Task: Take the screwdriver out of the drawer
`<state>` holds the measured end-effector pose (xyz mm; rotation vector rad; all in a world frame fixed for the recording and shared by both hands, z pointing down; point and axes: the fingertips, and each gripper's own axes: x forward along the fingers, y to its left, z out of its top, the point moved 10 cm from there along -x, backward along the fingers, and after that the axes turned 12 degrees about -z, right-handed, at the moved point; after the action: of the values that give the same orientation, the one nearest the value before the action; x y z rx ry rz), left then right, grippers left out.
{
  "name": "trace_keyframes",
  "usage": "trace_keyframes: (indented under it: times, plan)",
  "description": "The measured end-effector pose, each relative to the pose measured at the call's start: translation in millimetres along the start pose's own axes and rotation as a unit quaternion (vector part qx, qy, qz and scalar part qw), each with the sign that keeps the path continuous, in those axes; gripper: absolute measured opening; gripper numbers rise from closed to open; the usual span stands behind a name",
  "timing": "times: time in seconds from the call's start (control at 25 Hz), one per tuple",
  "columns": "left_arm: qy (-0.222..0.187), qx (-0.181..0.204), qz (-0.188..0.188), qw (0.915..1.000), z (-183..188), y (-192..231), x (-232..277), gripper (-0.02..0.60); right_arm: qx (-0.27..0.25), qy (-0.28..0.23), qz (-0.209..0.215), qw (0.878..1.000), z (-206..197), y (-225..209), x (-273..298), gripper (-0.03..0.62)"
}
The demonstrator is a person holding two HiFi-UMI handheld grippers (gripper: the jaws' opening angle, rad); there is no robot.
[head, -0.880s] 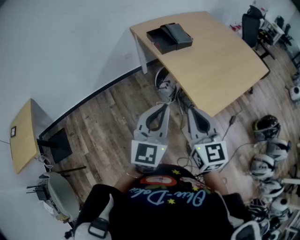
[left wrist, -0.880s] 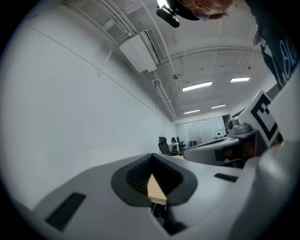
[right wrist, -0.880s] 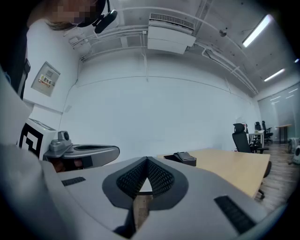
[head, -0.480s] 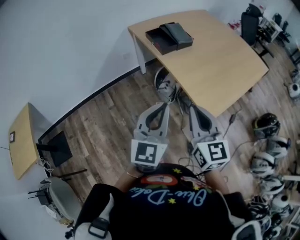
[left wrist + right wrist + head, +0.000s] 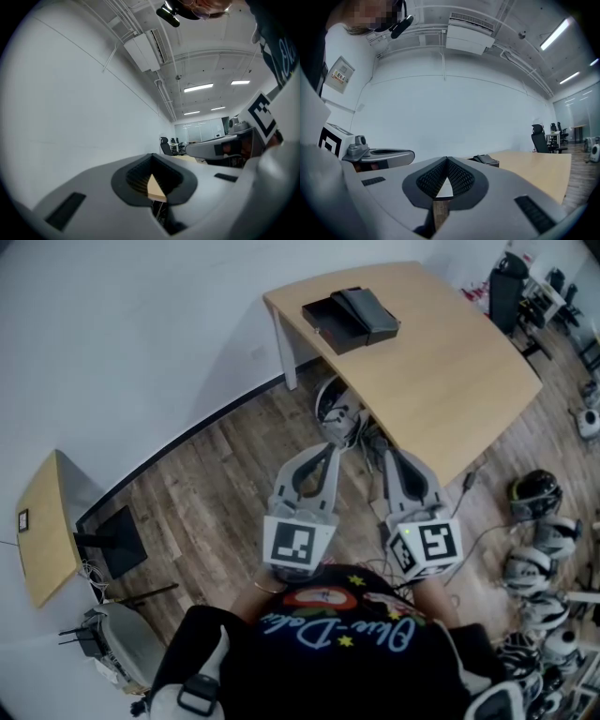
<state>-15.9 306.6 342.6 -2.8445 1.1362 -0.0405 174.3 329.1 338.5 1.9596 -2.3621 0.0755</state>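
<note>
I am holding the left gripper point(image 5: 328, 451) and right gripper point(image 5: 392, 457) above the floor, just short of the table point(image 5: 450, 371). Both claws are fully closed and empty. The black drawer box point(image 5: 349, 315) is sitting at the table's far left corner, well apart from them. I cannot tell where the screwdriver is.

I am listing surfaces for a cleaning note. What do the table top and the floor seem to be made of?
Table top: light wood or wood-look laminate, smooth and matt; even pale colour, hardly any grain visible. Floor: wooden planks or plank-pattern laminate; brown-grey strips with staggered joints.
</note>
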Motion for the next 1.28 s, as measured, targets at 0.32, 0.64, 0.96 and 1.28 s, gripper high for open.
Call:
trace_keyframes:
  times: [0.32, 0.64, 0.96, 1.28]
  plan:
    - [-0.003, -0.027, 0.017, 0.9995, -10, 24, -4, 0.0, -0.002, 0.009, 0.005, 1.0, -3, 10, 24, 0.0]
    - [0.006, -0.017, 0.042, 0.999, -19, 61, 6, 0.0, -0.003, 0.009, 0.022, 1.0, -5, 11, 74, -0.001]
    - [0.01, -0.017, 0.058, 0.9981, -25, 114, 42, 0.0, -0.001, 0.017, 0.039, 0.999, 0, 8, 145, 0.0]
    - [0.015, -0.017, 0.052, 0.9984, -25, 155, 96, 0.0, -0.005, 0.032, 0.046, 0.998, 9, -12, 208, 0.0]
